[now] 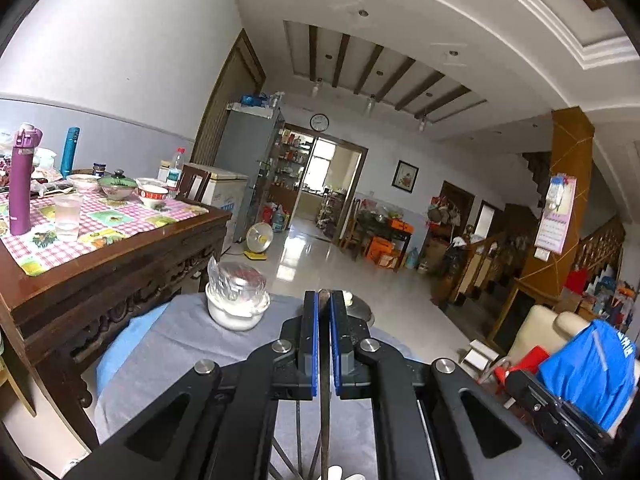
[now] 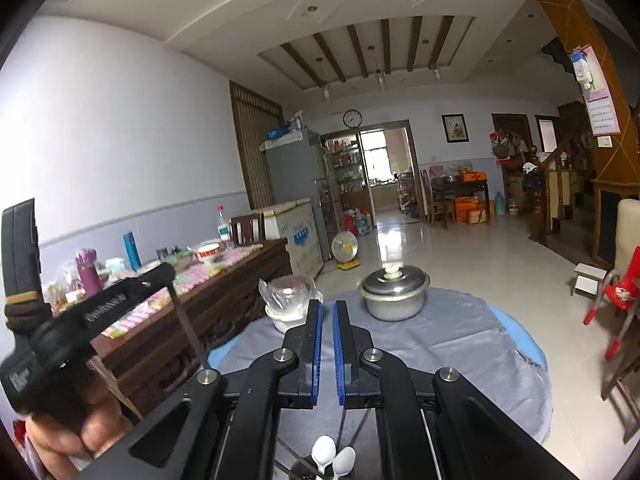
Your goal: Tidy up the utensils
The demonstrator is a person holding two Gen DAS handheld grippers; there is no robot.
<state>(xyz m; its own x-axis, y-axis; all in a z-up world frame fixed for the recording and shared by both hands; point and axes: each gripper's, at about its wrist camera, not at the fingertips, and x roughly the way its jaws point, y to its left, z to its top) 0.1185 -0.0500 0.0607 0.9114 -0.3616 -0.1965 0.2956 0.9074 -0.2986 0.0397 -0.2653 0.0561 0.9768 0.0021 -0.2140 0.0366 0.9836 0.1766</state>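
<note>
We count two white spoons (image 2: 334, 456) standing in a holder (image 2: 304, 465) at the bottom edge, just below the right gripper (image 2: 328, 304), whose jaws stand narrowly apart on nothing. The left gripper (image 1: 324, 296) is clamped on one thin dark utensil (image 1: 325, 380); its kind is unclear. On the grey cloth (image 2: 460, 344) stand one lidded pot (image 2: 394, 292) and one white bowl (image 1: 236, 312) with a plastic-wrapped glass. The holder is cut off.

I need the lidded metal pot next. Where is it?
In the right wrist view, the metal pot stands on the grey cloth, right of the white bowl.
</note>
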